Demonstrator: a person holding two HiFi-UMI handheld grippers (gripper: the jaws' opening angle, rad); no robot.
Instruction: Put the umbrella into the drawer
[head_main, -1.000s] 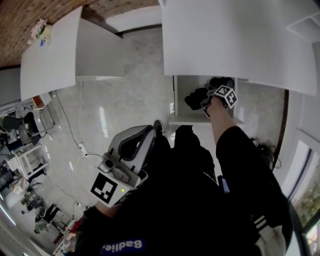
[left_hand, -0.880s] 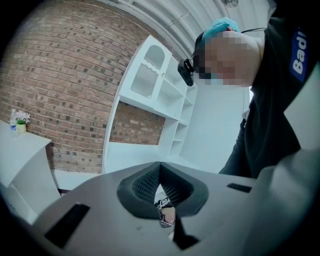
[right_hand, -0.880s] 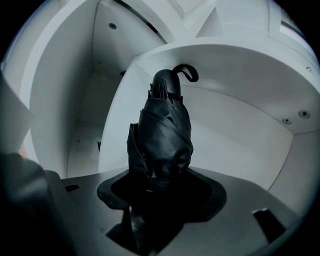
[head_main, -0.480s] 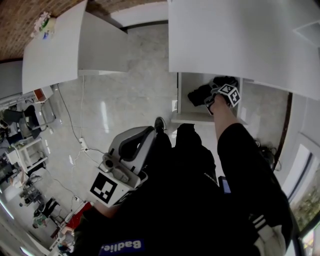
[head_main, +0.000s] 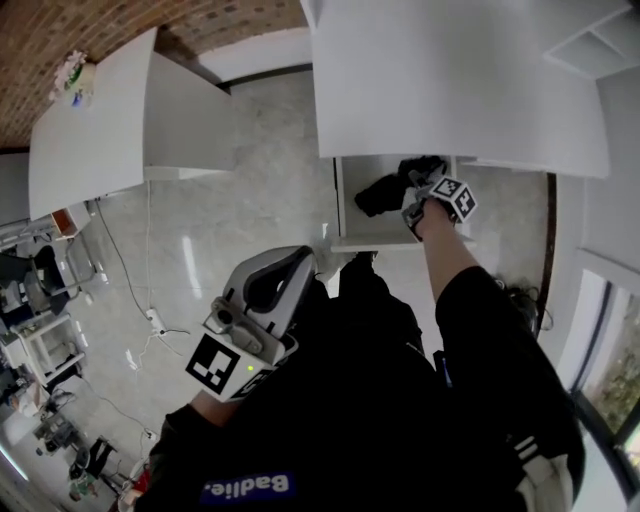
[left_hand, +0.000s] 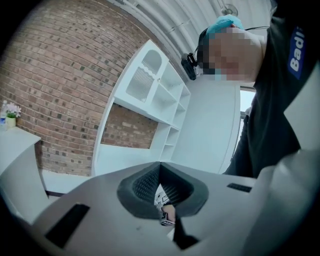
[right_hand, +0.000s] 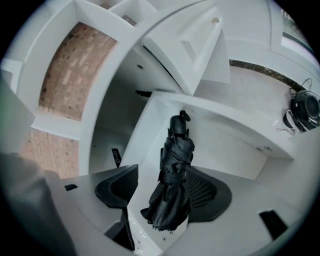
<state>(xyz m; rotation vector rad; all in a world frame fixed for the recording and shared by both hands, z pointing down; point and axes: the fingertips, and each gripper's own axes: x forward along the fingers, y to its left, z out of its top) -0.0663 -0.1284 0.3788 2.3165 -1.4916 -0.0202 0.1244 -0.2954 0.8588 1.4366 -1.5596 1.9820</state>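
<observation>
A black folded umbrella (head_main: 383, 192) lies in the open white drawer (head_main: 340, 215) under the white counter. In the right gripper view the umbrella (right_hand: 172, 175) rests on the drawer floor (right_hand: 225, 145), handle end pointing away. My right gripper (head_main: 412, 196) hovers just above it, pointing steeply down. Its jaws are opening, and the umbrella shows between the wide-spread pads (right_hand: 117, 187) without being squeezed. My left gripper (head_main: 298, 262) is held low by the person's body, away from the drawer. Its pads (left_hand: 145, 182) meet with nothing between them.
A white counter top (head_main: 450, 70) overhangs the drawer. A white table (head_main: 90, 140) with a small flower pot (head_main: 72, 75) stands at the left. Cables (head_main: 150, 320) run over the shiny floor, and black gear (right_hand: 305, 110) lies on the floor at the right. White shelving (left_hand: 150, 95) stands against a brick wall.
My right gripper has lifted a little above the drawer while the umbrella stays lying inside. The left gripper has barely moved.
</observation>
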